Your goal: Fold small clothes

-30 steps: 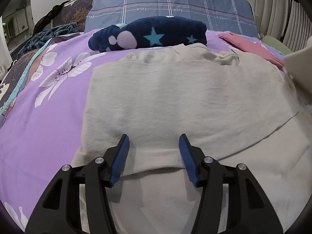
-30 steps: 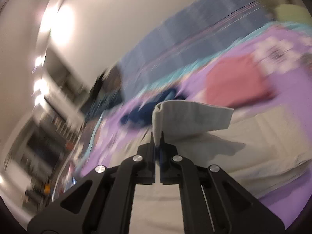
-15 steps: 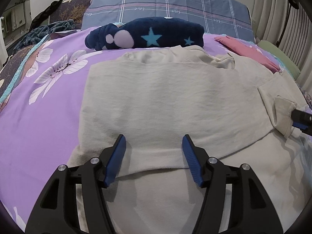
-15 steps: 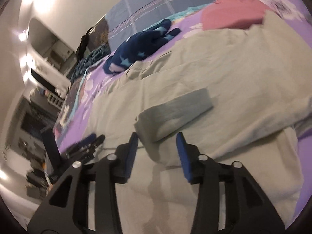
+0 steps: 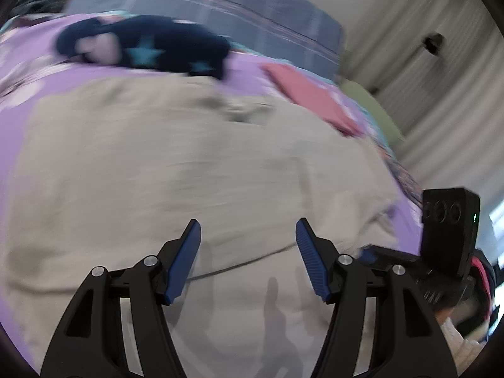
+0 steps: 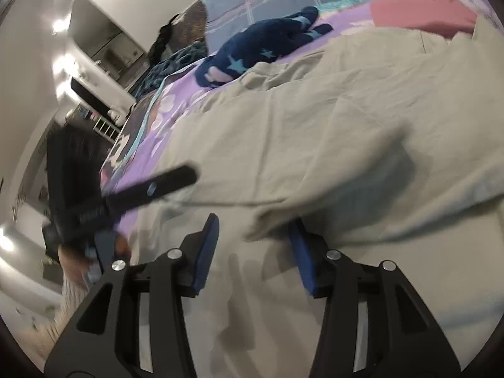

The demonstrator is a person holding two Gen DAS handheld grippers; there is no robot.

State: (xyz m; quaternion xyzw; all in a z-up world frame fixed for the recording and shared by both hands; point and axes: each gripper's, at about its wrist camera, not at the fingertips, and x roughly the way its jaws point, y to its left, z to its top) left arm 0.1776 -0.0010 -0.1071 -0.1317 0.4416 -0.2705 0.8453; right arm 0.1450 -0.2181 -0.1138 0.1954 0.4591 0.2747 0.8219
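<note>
A beige shirt (image 5: 195, 163) lies spread on the purple flowered bedspread (image 5: 19, 44); it also fills the right wrist view (image 6: 330, 116). Its sides are folded in over the middle, with a fold edge crossing near both grippers. My left gripper (image 5: 248, 236) is open and empty just above the shirt's near part. My right gripper (image 6: 253, 233) is open and empty over the shirt, its right finger partly under a raised fold of cloth (image 6: 315, 201). The right gripper's body shows at the right of the left wrist view (image 5: 447, 236). The left gripper shows as a dark blur in the right wrist view (image 6: 126, 198).
A navy star-patterned garment (image 5: 141, 47) lies beyond the shirt, also in the right wrist view (image 6: 267, 44). A folded pink garment (image 5: 308, 94) lies at the far right (image 6: 422, 12). A blue plaid pillow (image 5: 220, 9) is at the bed's head. A curtain (image 5: 441, 78) hangs right.
My right gripper let go of the sleeve it carried over the shirt, opened and drew back to the near edge. My left gripper swung right, staying open.
</note>
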